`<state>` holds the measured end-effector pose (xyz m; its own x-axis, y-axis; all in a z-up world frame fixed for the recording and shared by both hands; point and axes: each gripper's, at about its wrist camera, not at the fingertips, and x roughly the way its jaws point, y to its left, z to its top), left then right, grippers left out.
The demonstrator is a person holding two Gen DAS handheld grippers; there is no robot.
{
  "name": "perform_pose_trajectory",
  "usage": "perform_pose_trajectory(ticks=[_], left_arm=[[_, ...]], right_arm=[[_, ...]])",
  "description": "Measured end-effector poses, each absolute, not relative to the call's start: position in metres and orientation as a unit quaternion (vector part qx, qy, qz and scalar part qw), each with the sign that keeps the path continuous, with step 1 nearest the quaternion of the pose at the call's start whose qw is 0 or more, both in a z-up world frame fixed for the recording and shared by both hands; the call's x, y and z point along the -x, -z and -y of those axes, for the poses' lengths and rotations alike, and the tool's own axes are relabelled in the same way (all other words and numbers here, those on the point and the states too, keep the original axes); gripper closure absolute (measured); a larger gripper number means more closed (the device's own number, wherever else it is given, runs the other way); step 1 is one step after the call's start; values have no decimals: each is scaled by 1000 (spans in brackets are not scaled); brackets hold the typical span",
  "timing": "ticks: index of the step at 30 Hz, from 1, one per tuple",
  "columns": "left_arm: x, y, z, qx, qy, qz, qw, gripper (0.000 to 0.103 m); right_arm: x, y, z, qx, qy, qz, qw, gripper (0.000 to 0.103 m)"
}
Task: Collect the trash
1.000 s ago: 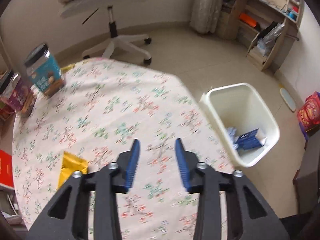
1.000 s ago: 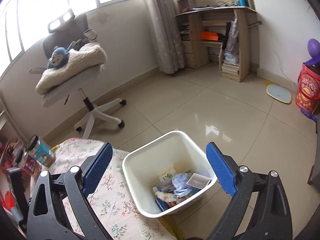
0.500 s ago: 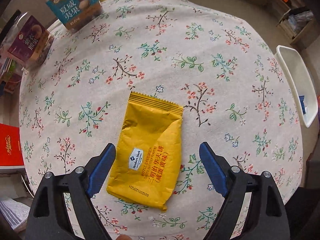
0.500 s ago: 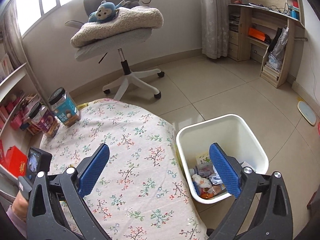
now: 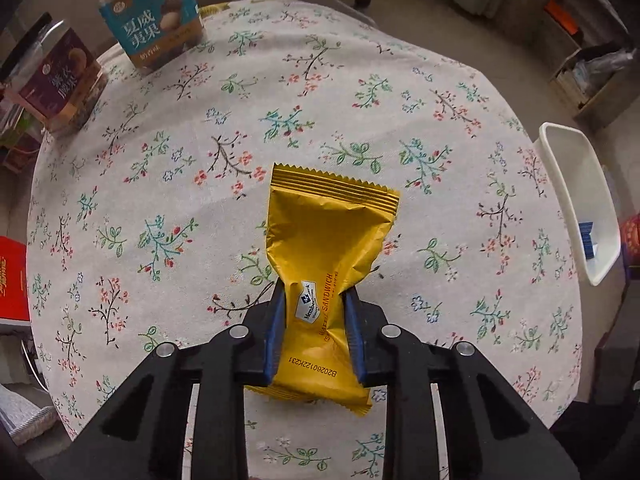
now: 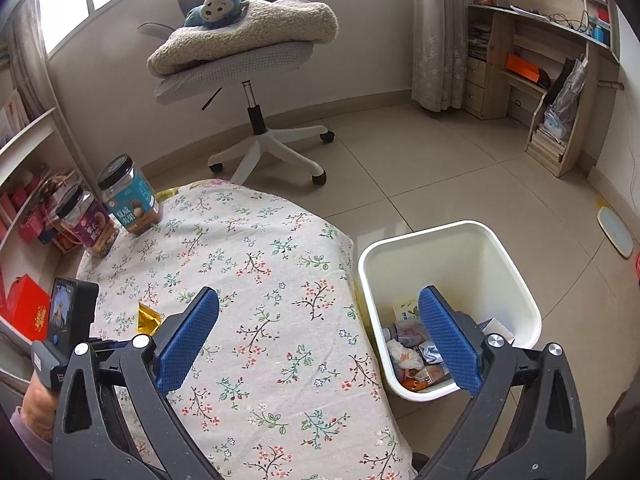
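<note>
Wrapper (image 5: 326, 240) sits pinched in the left gripper (image 5: 314, 316), whose jaws have just been closing. Right gripper (image 6: 316, 336) gapes empty. Next, lift it to the bin (image 6: 516, 280).

Two black-lidded snack jars, a teal-labelled jar (image 6: 130, 200) and a purple-labelled jar (image 6: 86, 226), stand near the far edge of the floral tablecloth (image 6: 248, 280), beyond which an office chair (image 6: 248, 76) carries a folded blanket (image 6: 256, 30) and what looks like a blue monkey toy (image 6: 218, 2).
</note>
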<state>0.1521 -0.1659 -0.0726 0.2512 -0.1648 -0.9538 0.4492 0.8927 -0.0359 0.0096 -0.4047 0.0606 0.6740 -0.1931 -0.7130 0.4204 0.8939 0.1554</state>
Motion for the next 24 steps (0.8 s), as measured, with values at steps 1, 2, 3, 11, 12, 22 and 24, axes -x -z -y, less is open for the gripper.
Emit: perform_pose_trajectory(ticks=[1,2,3,11,12,22,24], left_arm=[[-149,66,173,-123,201,-569,788,77],[-144,58,181,-124,208,-555,796,77],[-140,49,188,-126,214,-540,804,77],[-130,-5,269,-111,254,-465,841,76],[-126,-9,283,-107,260,-459,843,76],[-96,-30,388,-90,332,-438,830,71],[-89,-32,409,-87,347,-438,825,64]], right_arm=[[-5,-62,411,-160,175,-362,902,7],[-1,-63,416,-163,180,-358,902,7],[3,-63,422,-166,185,-354,901,7],[40,-67,475,-195,247,-321,893,7],[45,-68,482,-199,255,-317,891,7],[96,-72,541,-221,342,-275,871,7],[107,-75,551,-223,364,-263,866,7]])
